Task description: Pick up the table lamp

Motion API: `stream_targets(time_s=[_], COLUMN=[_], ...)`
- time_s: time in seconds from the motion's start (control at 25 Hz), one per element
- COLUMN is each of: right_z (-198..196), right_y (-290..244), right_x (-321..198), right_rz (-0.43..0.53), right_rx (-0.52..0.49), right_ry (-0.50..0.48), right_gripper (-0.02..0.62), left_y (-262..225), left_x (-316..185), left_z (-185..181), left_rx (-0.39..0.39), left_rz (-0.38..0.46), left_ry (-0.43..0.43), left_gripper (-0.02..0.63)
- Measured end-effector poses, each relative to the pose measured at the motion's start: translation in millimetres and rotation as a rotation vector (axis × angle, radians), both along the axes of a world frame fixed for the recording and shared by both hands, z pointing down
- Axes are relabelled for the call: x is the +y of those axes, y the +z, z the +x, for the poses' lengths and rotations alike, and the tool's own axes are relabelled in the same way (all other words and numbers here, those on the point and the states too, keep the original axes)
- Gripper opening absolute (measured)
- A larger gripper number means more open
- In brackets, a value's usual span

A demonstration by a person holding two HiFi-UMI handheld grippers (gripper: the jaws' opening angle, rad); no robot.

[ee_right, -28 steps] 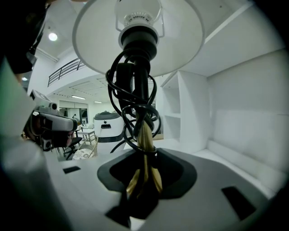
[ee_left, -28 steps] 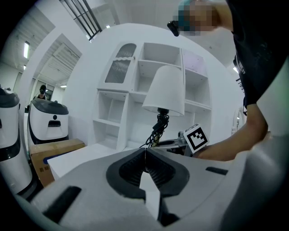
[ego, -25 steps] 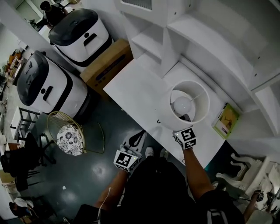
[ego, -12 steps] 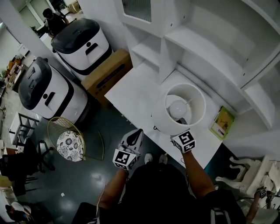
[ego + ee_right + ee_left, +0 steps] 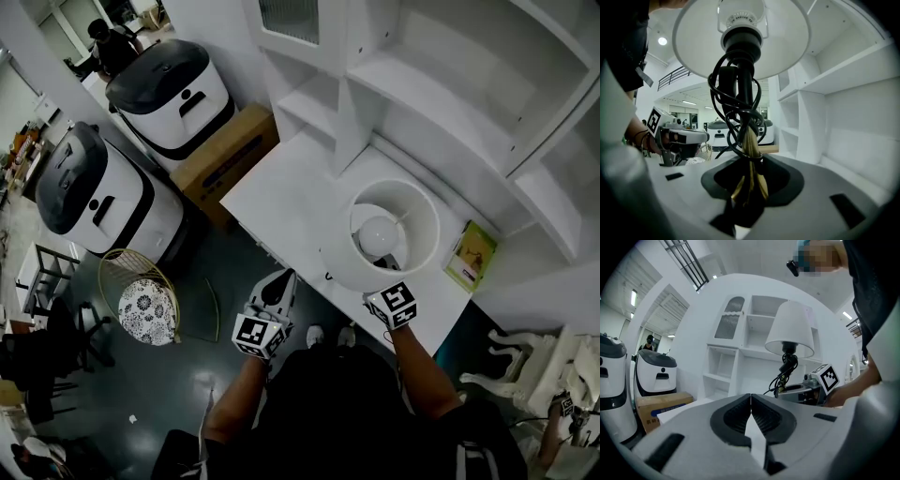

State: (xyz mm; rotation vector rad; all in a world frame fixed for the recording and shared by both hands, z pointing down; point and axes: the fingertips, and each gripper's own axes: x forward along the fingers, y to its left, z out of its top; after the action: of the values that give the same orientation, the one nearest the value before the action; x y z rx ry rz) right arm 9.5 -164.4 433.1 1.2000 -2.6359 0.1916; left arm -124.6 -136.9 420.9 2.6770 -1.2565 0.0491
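Note:
The table lamp has a white drum shade (image 5: pixel 417 211) with its bulb (image 5: pixel 375 231) showing from above, and it hangs over the white desk (image 5: pixel 281 187). Black cord (image 5: pixel 733 105) is wound round its brass stem (image 5: pixel 749 140). My right gripper (image 5: pixel 388 283) is shut on that stem just under the shade, with the brass legs running down between the jaws (image 5: pixel 750 187). The left gripper view shows the shade (image 5: pixel 790 329) above the right gripper (image 5: pixel 806 392). My left gripper (image 5: pixel 282 279) is shut and empty, off the desk's front edge, left of the lamp. The lamp's foot is hidden.
White shelving (image 5: pixel 441 84) rises behind the desk. A yellow-green book (image 5: pixel 472 255) lies on the desk's right end. On the floor to the left are a cardboard box (image 5: pixel 225 155), two white-and-black machines (image 5: pixel 173 89), and a wire basket stool (image 5: pixel 145 295).
The right gripper has risen with the lamp, so the shade looks a little larger and closer in the head view. The left gripper has drifted slightly left and up, still shut.

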Motion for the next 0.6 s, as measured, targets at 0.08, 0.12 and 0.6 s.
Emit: stream_targets(time_s=[0.08, 0.12, 0.6], right_z=[2, 3, 24], right_y=[-1, -1, -5], right_x=[3, 5, 24], right_rz=[0.000, 0.000, -0.006], right_rx=[0.002, 0.002, -0.003], right_ry=[0.005, 0.008, 0.057], right_gripper=[0.137, 0.137, 0.137], left_y=[0, 0, 1], left_x=[-1, -2, -5], left_z=[-4, -4, 5], left_rx=[0.007, 0.008, -0.004], left_rz=[-0.002, 0.002, 0.017], left_ry=[-0.004, -0.002, 0.031], left_gripper=[0.018, 0.018, 0.018])
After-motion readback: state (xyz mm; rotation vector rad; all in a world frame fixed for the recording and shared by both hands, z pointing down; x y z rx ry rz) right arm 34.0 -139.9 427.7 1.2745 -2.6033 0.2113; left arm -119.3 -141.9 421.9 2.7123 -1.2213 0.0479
